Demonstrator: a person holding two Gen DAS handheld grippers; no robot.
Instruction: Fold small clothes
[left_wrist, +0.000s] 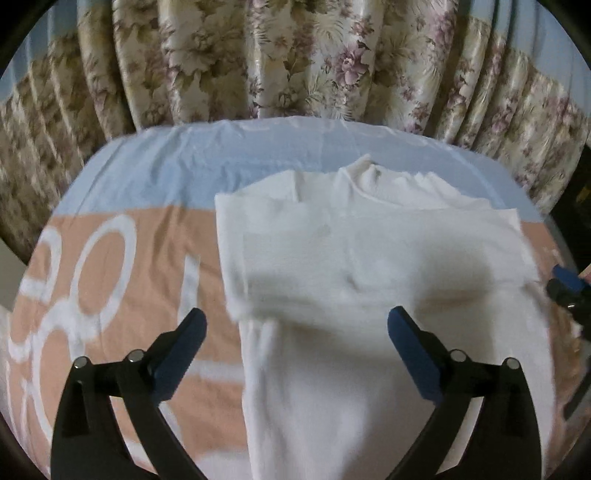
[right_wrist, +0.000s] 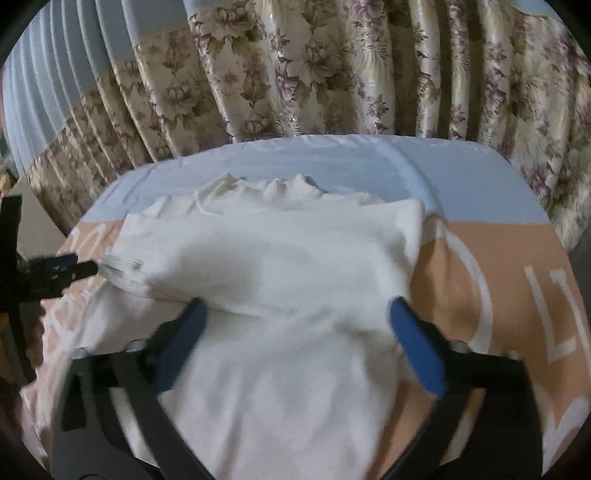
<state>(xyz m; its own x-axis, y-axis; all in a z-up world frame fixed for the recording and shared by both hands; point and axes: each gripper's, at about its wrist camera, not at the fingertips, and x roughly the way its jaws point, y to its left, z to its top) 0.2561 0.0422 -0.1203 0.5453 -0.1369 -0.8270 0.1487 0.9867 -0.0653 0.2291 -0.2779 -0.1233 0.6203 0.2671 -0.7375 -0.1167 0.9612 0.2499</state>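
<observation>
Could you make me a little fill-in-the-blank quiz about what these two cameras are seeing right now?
1. The garment lying on the bedsheet is ____ in colour.
2. Behind the bed hangs a curtain printed with ____.
3. The left gripper and the right gripper both have their jaws ____.
4. The pads on the fingers are ____ in colour.

Missing words: white; flowers; open; blue

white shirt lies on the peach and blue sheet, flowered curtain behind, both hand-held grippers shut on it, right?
Not quite: both hand-held grippers, left and right, are open, as each wrist view shows. The shirt, sheet and curtain are as you say.
</observation>
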